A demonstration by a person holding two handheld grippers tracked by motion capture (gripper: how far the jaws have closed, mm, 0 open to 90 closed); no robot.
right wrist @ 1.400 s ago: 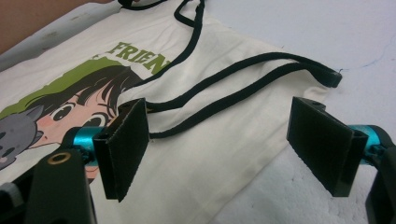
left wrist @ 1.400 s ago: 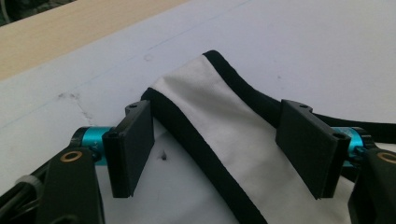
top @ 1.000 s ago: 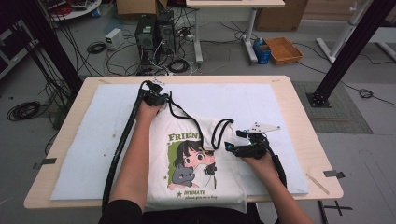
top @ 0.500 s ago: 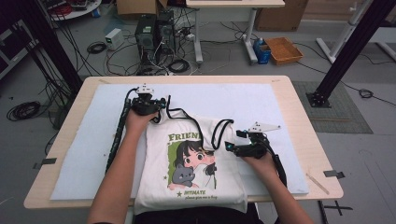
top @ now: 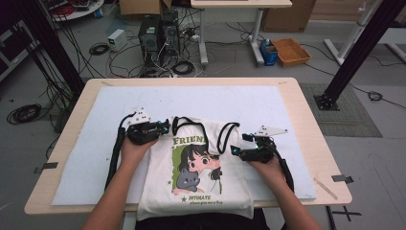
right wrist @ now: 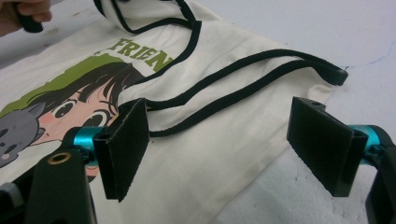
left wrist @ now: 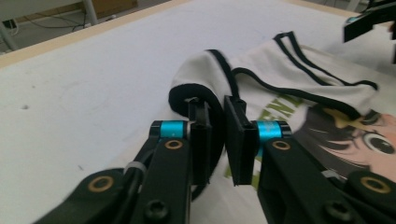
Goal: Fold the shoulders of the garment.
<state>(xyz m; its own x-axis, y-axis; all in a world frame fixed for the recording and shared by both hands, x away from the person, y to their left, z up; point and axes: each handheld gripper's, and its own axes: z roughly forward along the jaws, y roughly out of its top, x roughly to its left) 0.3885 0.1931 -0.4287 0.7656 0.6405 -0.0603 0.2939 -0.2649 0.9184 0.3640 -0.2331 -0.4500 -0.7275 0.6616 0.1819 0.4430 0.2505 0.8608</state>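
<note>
Hand-held gripper on my left (top: 165,127) now sits at the upper left corner of the tote bag (top: 196,177), having travelled back toward me and to the left from the far position it held a second ago, well up the tabletop (top: 306,124). In the left gripper view its jaws stand narrow, with a small gap between the pads, and the bag's black-edged corner fold (left wrist: 196,88) lies at and just beyond the pad tips; the jaws have just been opening slightly, and I cannot tell whether the pads still press on cloth. The corner it carried outward earlier now lies drawn back near the bag's top edge. My right hand-held gripper (top: 235,151) has not shifted: it rests at the bag's right edge, jaws wide, nothing between the pads (right wrist: 126,149), black handle straps (right wrist: 243,79) lying on the cloth beyond them. The bag lies flat on the white mat (top: 86,163), printed face up, its lower edge at the near rim of the tabletop.
</note>
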